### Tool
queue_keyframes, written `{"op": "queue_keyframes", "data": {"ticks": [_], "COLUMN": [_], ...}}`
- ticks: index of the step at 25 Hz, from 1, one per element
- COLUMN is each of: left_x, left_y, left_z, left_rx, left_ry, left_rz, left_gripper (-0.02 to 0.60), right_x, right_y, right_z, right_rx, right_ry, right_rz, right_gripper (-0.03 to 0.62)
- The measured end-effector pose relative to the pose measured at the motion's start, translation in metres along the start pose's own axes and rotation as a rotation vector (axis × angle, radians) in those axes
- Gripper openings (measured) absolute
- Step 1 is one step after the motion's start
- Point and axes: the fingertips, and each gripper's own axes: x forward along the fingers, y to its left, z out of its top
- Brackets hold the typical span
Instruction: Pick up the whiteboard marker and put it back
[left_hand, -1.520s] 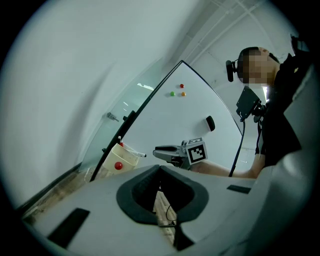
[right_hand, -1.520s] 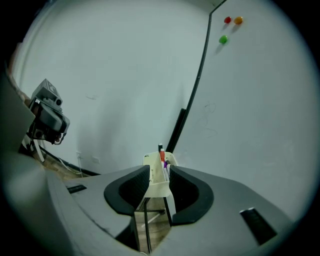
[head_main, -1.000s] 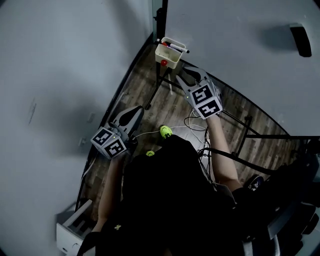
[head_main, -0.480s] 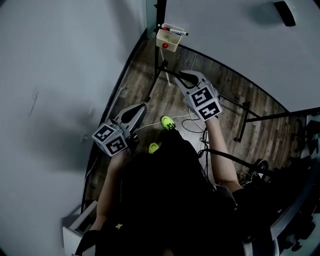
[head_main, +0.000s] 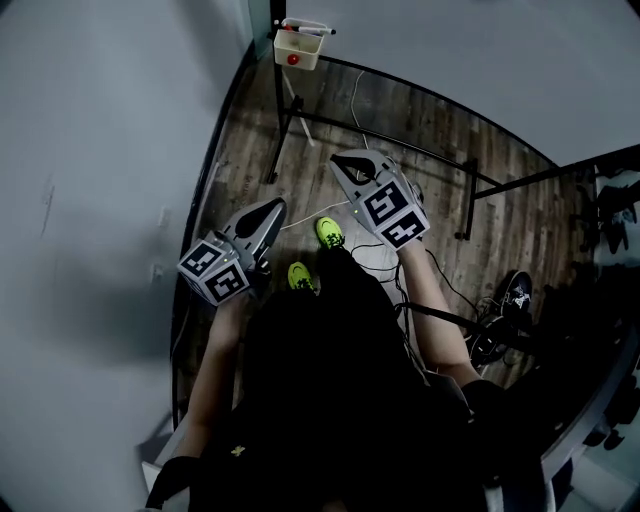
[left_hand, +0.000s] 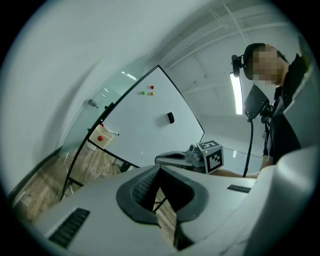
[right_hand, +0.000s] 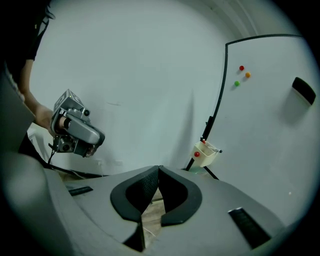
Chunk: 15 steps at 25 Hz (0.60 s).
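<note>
The marker lay across the top of the small tray, with one end past the rim. The tray was fixed to the frame of the whiteboard, near its lower corner, and had a red round thing on its front. Both of my grippers were well apart from the marker, above the wooden floor.

My right gripper pointed somewhat down. Its fingers were closing with nothing between them, and the tips already met. My left gripper was clenched as well and was also empty. It pointed level, toward the board.

From this alone I could not tell whether the marker was waiting to be picked or was already put back. If the pick was to come, I judged that the reach was the step in hand. To do it well, I would release the right fingers wide before arriving. Then I would come down from above and take the barrel at its middle, clear of the tray's rim. A round barrel slides easily, so the grasp should be firm and the lift straight up. The left gripper should keep aside.
</note>
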Motion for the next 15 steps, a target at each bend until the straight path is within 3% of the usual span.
{"op": "queue_keyframes", "data": {"ticks": [5,10,15], "left_x": [0.005,0.014,0.032], "left_y": [-0.015,-0.027,-0.039], "left_z": [-0.013,-0.018,-0.02], "left_rx": [-0.004,0.009,0.035], "left_ry": [0.016,0.019,0.021], "left_rz": [-0.024,-0.029,-0.025], "left_gripper": [0.012,0.013,0.013], "right_x": [-0.021,-0.044,-0.075], "right_y": [0.02,0.031,0.028], "right_z": [-0.007,0.0,0.003], "right_rx": [0.035,0.173,0.177], "right_ry": [-0.009,-0.129,-0.209], "right_rz": [0.042,0.113,0.122], "right_gripper": [0.02,0.02,0.02]}}
